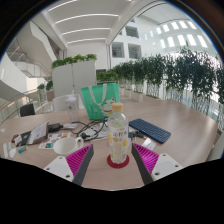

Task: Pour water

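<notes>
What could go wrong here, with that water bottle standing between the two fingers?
The water bottle stands upright on a red coaster between the open fingers, not yet gripped. An uneven close could tip it.

A white cup, cables and papers lie close by on the table; a spill would probably reach them.

A dark blue notebook-like item lies just beyond the bottle, where a swing of the bottle could splash or hit it.

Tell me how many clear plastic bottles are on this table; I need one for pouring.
1. The clear plastic water bottle stands on a red coaster between the open gripper fingers. Clutter farther along the table might hide others.
</notes>
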Demonstrator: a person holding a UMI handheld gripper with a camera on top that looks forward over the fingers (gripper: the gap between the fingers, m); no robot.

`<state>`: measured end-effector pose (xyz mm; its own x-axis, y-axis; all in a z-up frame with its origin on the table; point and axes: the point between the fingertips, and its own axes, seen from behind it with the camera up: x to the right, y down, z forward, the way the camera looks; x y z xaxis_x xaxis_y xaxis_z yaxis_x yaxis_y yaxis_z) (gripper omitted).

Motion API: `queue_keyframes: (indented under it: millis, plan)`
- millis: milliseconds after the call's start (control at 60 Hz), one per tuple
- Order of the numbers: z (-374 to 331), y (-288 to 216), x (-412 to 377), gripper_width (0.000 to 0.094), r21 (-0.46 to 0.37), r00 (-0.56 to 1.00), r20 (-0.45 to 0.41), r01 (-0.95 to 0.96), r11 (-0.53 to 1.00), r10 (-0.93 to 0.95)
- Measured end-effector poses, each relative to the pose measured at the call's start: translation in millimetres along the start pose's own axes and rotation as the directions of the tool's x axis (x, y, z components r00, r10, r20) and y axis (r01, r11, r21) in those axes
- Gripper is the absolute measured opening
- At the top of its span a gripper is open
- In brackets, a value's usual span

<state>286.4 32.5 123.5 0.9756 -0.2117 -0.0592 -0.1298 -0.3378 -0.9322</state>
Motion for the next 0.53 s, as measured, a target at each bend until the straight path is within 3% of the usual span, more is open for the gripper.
queue_keyframes:
  millis: [300, 533]
  plan:
    - [-185.6, -2.6, -75.6, 0.0838, -0.034, 1.000, 0.004, 0.005, 0.999, -0.004]
    - [-282.9, -25.0, -111.7, 0.0840, 0.004, 0.998, 0.002, 0.067, 0.998, -0.067]
